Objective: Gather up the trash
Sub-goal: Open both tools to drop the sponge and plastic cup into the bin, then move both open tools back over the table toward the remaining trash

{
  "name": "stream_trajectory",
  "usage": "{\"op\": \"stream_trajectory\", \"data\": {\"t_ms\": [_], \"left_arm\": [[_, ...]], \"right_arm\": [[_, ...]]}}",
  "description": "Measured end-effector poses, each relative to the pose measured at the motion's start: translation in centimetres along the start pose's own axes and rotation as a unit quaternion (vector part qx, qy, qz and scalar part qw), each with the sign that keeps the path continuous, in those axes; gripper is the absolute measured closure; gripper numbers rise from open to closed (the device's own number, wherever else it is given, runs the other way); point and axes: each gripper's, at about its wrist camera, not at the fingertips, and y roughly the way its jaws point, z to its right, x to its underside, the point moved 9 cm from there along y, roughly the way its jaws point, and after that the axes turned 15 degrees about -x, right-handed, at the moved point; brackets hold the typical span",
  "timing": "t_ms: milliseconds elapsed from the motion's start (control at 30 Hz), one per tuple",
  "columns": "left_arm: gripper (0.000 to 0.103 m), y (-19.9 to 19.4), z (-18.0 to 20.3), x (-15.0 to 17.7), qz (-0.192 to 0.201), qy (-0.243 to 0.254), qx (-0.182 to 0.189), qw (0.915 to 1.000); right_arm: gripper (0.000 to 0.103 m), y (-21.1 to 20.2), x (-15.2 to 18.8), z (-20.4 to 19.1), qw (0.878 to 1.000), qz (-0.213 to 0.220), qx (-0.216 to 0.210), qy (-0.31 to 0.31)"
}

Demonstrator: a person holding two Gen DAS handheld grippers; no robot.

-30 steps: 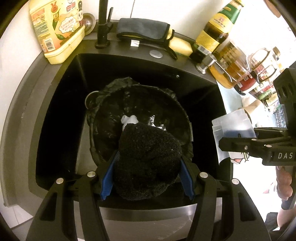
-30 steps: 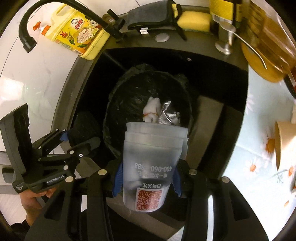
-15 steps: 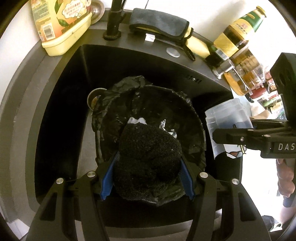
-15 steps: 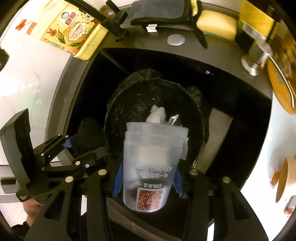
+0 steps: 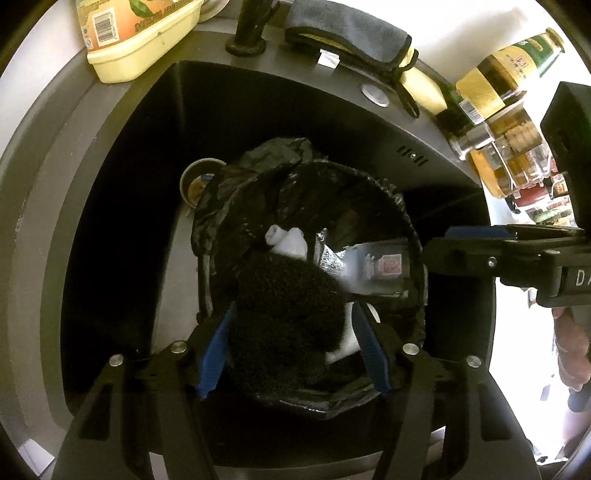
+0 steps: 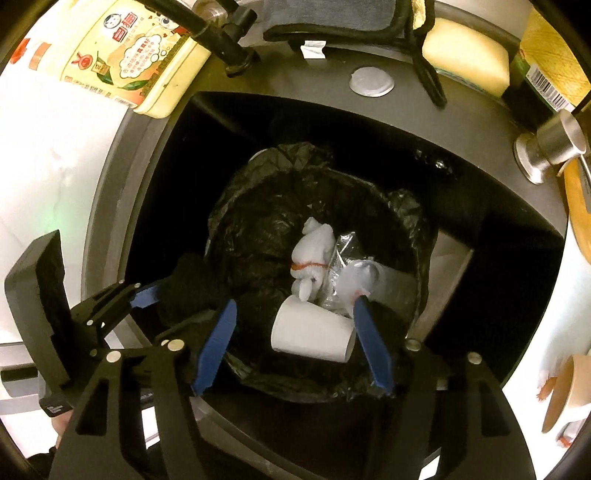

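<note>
The translucent cup (image 5: 373,267) has dropped from the right gripper's (image 6: 291,345) just-opened jaws into the bin (image 6: 258,236); the left gripper's (image 5: 291,350) jaws, easing apart, still bracket the black sponge (image 5: 284,314).

A black fuzzy sponge (image 5: 288,314) sits between blue fingers (image 5: 212,360). The bin liner (image 6: 266,229) is glossy black, the sink (image 5: 122,206) black with a dark grey rim. A white cup (image 6: 314,330) lies by a white wad (image 6: 312,254) banded in red and a silver foil wrapper (image 5: 327,254). The detergent bottle (image 6: 147,59) is yellow with an orange-and-green label; the cloth (image 5: 351,33) is grey, edged black.
</note>
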Motion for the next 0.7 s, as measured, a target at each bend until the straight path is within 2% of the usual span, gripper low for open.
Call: {"op": "stream_trajectory", "data": {"t_ms": [67, 100, 133, 700], "left_arm": [[0.036, -0.1, 0.0, -0.2, 0.002, 0.0, 0.001, 1.0], [0.029, -0.2, 0.0, -0.2, 0.002, 0.0, 0.001, 1.0], [0.027, -0.2, 0.1, -0.3, 0.003, -0.002, 0.001, 1.0], [0.027, -1.5, 0.9, -0.3, 0.019, 0.013, 0.004, 0.9997]], "right_arm": [[0.037, -0.2, -0.2, -0.1, 1.0, 0.003, 0.001, 0.0], [0.037, -0.3, -0.2, -0.1, 1.0, 0.004, 0.0, 0.001], [0.037, -0.4, -0.3, -0.1, 1.0, 0.005, -0.001, 0.001], [0.037, -2.5, 1.1, -0.3, 0.999, 0.038, 0.002, 0.014]]}}
